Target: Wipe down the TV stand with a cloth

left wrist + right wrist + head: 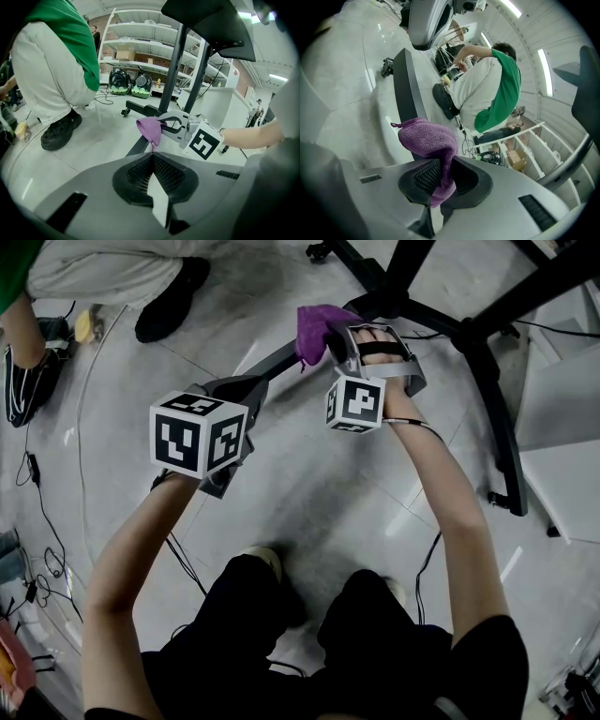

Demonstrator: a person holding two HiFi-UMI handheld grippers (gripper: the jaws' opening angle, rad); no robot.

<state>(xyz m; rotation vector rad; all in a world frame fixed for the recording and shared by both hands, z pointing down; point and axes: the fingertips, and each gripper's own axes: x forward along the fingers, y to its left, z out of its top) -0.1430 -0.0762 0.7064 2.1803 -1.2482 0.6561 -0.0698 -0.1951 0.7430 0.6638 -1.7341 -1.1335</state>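
The TV stand's black base leg (272,360) runs across the grey floor, and its upright posts (171,70) rise behind. A purple cloth (314,329) sits bunched over the leg's upper end, with my right gripper (330,338) shut on it. In the right gripper view the cloth (426,138) hangs out of the jaws of the right gripper (439,176), just above the leg (404,89). My left gripper (230,388) hovers lower along the same leg, shut and holding nothing. The left gripper view shows its own jaw tips (152,157) meeting, with the cloth (150,130) and the right gripper (166,125) ahead.
A person in a green top and pale trousers (112,268) crouches at the far left, dark shoe (169,301) near the leg. Cables (37,512) trail over the floor at left. More black stand legs (497,418) and a white panel (562,427) lie to the right. Shelving (140,47) stands behind.
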